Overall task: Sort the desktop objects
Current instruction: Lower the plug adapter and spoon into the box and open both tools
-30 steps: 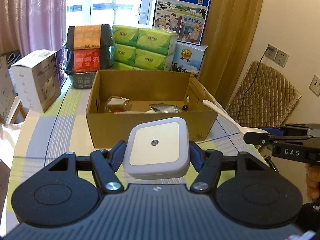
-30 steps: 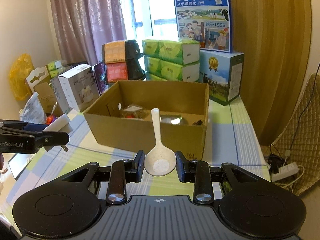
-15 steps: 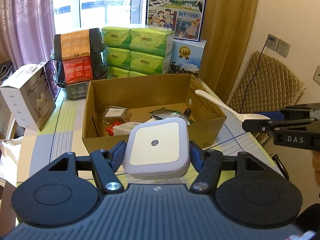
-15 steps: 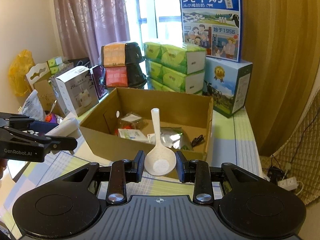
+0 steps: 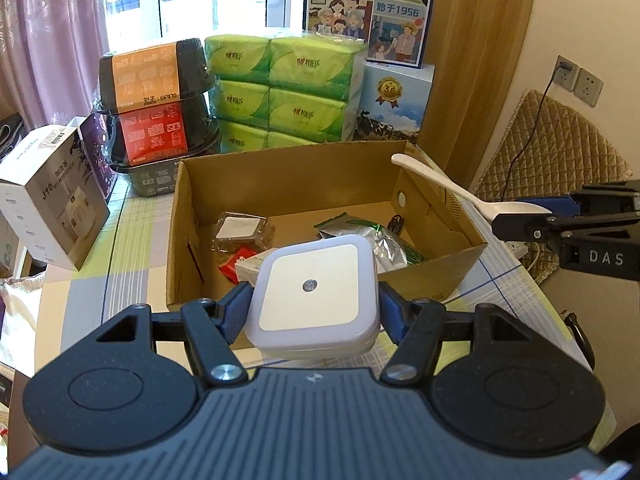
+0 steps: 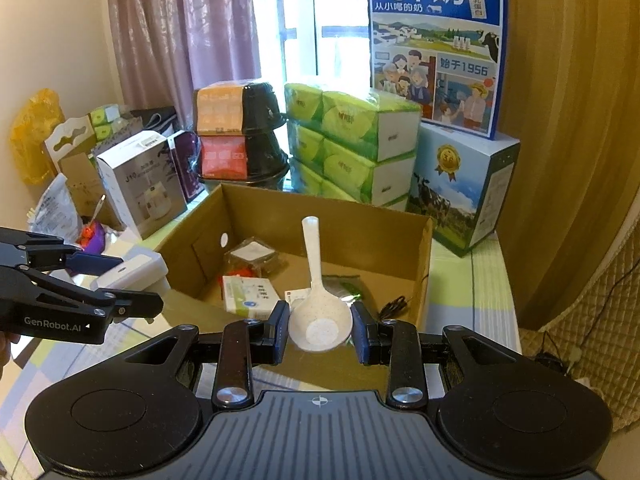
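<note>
Currently I hold both loads over the cardboard box (image 5: 436, 276). My left gripper (image 5: 316, 312) is clamped on the white night light (image 5: 316, 296), just above the near wall. My right gripper (image 6: 320, 330) is clamped on the bowl of the white spoon (image 6: 318, 320), handle pointing inward. Next step, I judge: advance past the rim, lower, then release each item onto bare floor.
</note>
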{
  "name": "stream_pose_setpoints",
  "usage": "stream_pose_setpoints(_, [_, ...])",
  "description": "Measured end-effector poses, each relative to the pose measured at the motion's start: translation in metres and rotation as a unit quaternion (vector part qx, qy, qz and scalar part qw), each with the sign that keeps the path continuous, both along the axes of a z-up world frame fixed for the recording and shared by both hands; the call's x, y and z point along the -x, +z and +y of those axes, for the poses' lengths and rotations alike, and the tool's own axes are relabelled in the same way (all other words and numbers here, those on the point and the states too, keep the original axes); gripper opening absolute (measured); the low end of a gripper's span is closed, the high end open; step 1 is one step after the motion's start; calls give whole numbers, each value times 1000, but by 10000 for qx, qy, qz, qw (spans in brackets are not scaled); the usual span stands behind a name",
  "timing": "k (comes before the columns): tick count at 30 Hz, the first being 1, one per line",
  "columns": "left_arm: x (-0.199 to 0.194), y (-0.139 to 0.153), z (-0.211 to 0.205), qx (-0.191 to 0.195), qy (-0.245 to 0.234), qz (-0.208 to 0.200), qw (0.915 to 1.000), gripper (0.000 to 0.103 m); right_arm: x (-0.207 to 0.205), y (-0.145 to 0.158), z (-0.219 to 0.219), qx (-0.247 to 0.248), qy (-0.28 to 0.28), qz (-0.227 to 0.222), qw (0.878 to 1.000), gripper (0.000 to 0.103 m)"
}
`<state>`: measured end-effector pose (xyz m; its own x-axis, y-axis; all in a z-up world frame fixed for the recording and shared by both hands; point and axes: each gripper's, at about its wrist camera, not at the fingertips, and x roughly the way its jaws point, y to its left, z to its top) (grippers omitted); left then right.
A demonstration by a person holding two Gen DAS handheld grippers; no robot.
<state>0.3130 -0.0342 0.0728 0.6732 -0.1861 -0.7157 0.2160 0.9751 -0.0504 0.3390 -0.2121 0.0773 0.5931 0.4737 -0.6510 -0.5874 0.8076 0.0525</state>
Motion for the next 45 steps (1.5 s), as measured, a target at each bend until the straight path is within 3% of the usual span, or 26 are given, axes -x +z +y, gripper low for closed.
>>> stream_pose_setpoints(15, [-45,-1,1,-79,-47,160,9998,62,-37,-10,10,126,7,232,9997,30])
stream_pose_setpoints(30, [-87,-12,18,-74,236,404,9989,62,-66,-21,20,149,-29,409,9990,30])
stream_pose_setpoints(45, [-103,-23,23,-150,273,550,9980,62,-78,-30,29,266,-22,432,9987,30])
